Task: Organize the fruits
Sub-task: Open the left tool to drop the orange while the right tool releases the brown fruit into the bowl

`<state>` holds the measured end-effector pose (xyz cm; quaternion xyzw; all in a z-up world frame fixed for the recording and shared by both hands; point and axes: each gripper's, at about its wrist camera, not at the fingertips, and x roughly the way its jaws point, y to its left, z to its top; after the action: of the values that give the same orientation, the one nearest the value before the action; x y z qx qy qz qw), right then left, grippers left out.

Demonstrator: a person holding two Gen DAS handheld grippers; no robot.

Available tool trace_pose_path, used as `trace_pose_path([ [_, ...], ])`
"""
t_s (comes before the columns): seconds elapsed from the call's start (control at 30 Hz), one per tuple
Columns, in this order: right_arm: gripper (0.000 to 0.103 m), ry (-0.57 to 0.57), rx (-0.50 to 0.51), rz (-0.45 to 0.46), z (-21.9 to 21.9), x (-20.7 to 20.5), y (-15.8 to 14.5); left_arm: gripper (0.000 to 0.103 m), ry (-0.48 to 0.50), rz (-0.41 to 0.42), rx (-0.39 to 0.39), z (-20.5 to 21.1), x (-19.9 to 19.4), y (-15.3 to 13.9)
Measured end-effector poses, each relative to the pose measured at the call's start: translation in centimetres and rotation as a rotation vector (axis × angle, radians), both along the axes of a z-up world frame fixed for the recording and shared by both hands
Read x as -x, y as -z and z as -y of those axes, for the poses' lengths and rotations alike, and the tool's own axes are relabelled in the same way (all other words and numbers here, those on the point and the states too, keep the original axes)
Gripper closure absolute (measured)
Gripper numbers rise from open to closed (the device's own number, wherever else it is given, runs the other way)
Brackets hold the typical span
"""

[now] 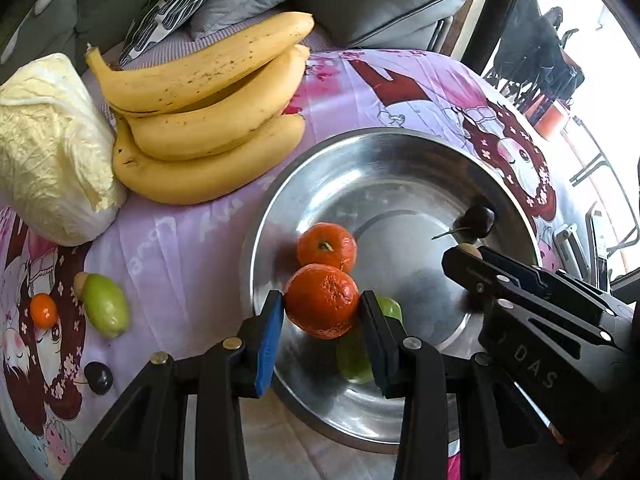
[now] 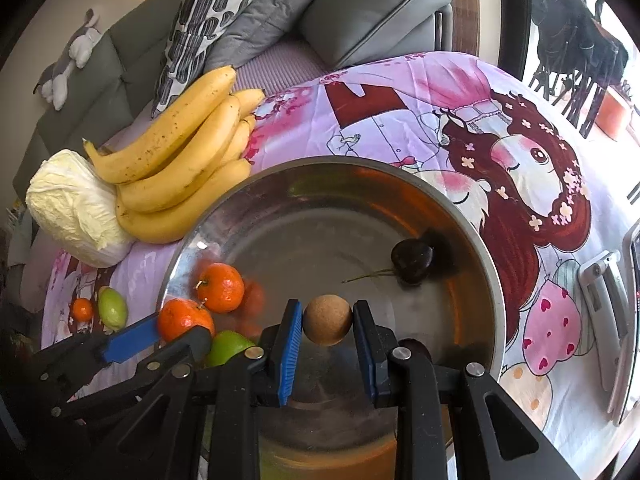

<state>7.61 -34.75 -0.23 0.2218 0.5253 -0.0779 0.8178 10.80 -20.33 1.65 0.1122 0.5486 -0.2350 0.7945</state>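
- A round orange tangerine (image 1: 322, 300) is being gripped by the left gripper (image 1: 322, 306), and a tan round fruit (image 2: 327, 319) by the right gripper (image 2: 327, 322), both low in frame over the steel bowl (image 1: 400, 148).
- Already lying inside: another tangerine (image 1: 326, 246), a green fruit (image 1: 390, 308), a dark cherry (image 2: 412, 260).
- Still being left out, judging by the cloth at left: small fruits (image 1: 105, 310) and, upper left, the yellow bananas (image 1: 208, 112).

A home living room, by the look of it: a grey sofa (image 2: 100, 80) with patterned and plain cushions (image 2: 360, 12) and a soft toy (image 2: 68, 68) on its back stands behind a surface spread with a pink cartoon-print cloth (image 2: 440, 112), beside a bright window (image 1: 580, 60).
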Motion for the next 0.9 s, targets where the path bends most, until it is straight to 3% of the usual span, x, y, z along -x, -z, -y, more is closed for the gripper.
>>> trace_pose_path([
  [0.7,0.074,0.0,0.012,-0.03,-0.1,-0.1,0.5,0.062,-0.009,-0.011,-0.017,-0.1,0.4,-0.3],
  [0.83,0.074,-0.003,0.015,-0.033,-0.2,0.0,0.2,0.051,-0.013,-0.012,-0.022,-0.5,0.6,-1.0],
  [0.9,0.074,-0.008,0.02,-0.034,-0.3,0.0,0.1,0.051,-0.01,-0.006,-0.018,-0.6,0.8,-1.4],
])
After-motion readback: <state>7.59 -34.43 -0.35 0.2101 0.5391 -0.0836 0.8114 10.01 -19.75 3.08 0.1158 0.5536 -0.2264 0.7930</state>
